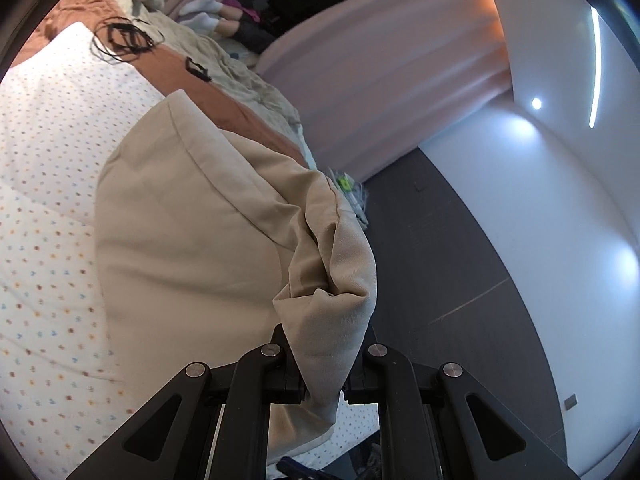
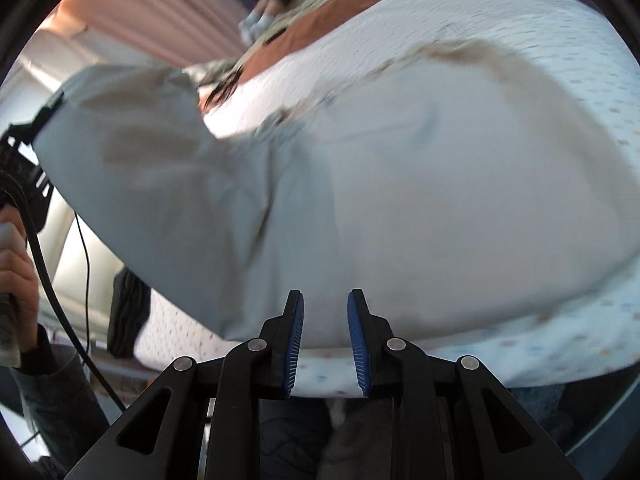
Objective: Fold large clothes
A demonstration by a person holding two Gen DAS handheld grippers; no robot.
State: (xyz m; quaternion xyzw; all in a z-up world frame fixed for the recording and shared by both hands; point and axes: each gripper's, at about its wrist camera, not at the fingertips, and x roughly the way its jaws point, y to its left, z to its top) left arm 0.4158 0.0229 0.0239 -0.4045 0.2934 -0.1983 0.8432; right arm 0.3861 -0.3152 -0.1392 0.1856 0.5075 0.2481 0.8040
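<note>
Beige garment [image 1: 192, 240] edge pinched in left gripper [image 1: 324, 364] — right gripper [image 2: 325, 336] jaws spread, over bed [image 2: 560, 40] edge.

The left gripper [image 1: 324, 356] is full of bunched beige garment [image 1: 192, 232], so nothing passes between its jaws. To its right the dark floor [image 1: 460, 264] is open. Black cables [image 1: 124, 38] lie farther up the bed [image 1: 44, 184]. The right gripper [image 2: 325, 336] has an open gap, with cloth spread just ahead.
</note>
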